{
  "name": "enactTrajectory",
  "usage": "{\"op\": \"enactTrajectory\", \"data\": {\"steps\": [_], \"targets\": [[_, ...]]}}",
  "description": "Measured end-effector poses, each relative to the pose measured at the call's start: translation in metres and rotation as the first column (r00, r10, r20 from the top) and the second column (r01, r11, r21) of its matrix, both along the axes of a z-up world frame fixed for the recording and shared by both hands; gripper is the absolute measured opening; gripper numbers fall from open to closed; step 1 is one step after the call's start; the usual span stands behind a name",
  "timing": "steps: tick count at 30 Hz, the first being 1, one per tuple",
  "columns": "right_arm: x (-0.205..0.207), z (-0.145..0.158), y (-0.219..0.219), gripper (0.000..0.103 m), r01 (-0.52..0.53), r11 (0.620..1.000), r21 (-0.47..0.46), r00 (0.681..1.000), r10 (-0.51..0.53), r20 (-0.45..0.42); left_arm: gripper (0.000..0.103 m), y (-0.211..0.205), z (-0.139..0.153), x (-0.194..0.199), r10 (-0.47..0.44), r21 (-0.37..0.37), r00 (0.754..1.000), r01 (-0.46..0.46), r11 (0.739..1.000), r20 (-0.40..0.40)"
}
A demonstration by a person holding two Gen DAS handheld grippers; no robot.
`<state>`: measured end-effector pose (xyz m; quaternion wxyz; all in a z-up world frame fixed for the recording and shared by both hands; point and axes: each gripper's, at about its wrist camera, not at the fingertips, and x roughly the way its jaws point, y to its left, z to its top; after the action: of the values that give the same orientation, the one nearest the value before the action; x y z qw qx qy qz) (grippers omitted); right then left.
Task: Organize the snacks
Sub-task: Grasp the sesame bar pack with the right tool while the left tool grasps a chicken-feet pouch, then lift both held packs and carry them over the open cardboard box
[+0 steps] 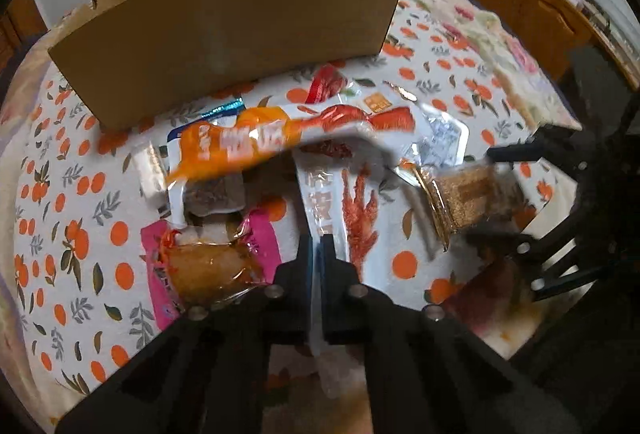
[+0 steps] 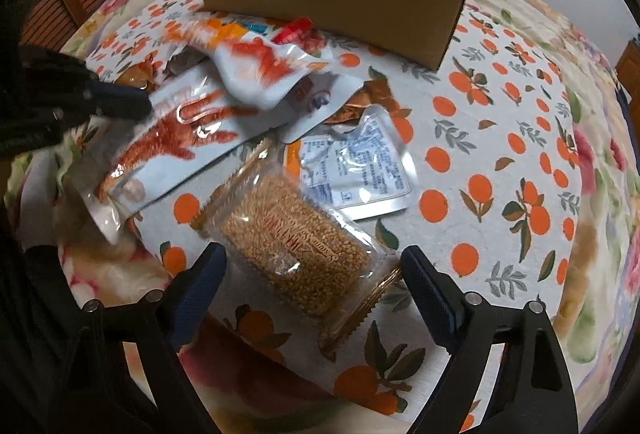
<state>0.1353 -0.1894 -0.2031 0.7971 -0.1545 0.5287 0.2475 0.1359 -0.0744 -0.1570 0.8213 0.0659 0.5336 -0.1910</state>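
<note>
Looking along the left gripper (image 1: 318, 250) in the left wrist view, its two jaws are pressed together on the edge of a white pouch printed with a red chicken foot (image 1: 352, 210). The pouch runs forward from the jaws into a heap of snack packets on an orange-patterned tablecloth (image 1: 80, 234). An orange-and-white packet (image 1: 256, 146) lies draped across the pouch's far end, and a pink-edged packet (image 1: 212, 266) sits just left of the jaws. A tall cardboard box (image 1: 224, 34) stands behind the heap. The likely trouble: the grip is only on a thin edge, so the pouch could slip free, or lifting it could drag the draped packet along and spill it.

In the right wrist view, the right gripper (image 2: 312, 274) has its jaws standing wide apart, one on each side of a clear bag of brown grain snack (image 2: 296, 234), not touching it. The bag lies slanted between them, so closing could catch only a corner. A white label-side pouch (image 2: 352, 166) lies just beyond.
</note>
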Motion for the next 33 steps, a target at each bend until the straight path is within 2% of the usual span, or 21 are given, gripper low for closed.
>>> {"op": "enactTrajectory", "data": {"steps": [3, 10, 16, 26, 33], "targets": [[-0.001, -0.005, 0.005, 0.077, -0.017, 0.999, -0.049, 1.000, 0.018, 0.008, 0.000, -0.003, 0.001, -0.002, -0.007, 0.000, 1.000, 0.007, 1.000, 0.000], [-0.001, -0.003, 0.004, 0.070, -0.014, 0.999, -0.033, 1.000, 0.014, 0.013, 0.000, -0.007, 0.011, -0.007, -0.023, -0.018, 1.000, 0.023, 1.000, 0.021], [-0.001, -0.001, 0.005, 0.067, -0.007, 1.000, -0.025, 1.000, 0.007, 0.010, 0.000, -0.009, 0.019, -0.010, -0.038, -0.031, 0.998, 0.039, 0.999, 0.045], [-0.002, 0.000, 0.004, 0.066, 0.001, 1.000, -0.031, 1.000, 0.000, 0.021, 0.000, -0.012, 0.022, -0.012, -0.058, -0.004, 0.996, 0.058, 0.998, 0.066], [0.000, 0.009, -0.001, 0.066, 0.026, 1.000, 0.005, 0.999, -0.027, 0.046, 0.000, -0.010, 0.032, -0.018, -0.052, 0.003, 0.995, 0.052, 0.999, 0.081]]}}
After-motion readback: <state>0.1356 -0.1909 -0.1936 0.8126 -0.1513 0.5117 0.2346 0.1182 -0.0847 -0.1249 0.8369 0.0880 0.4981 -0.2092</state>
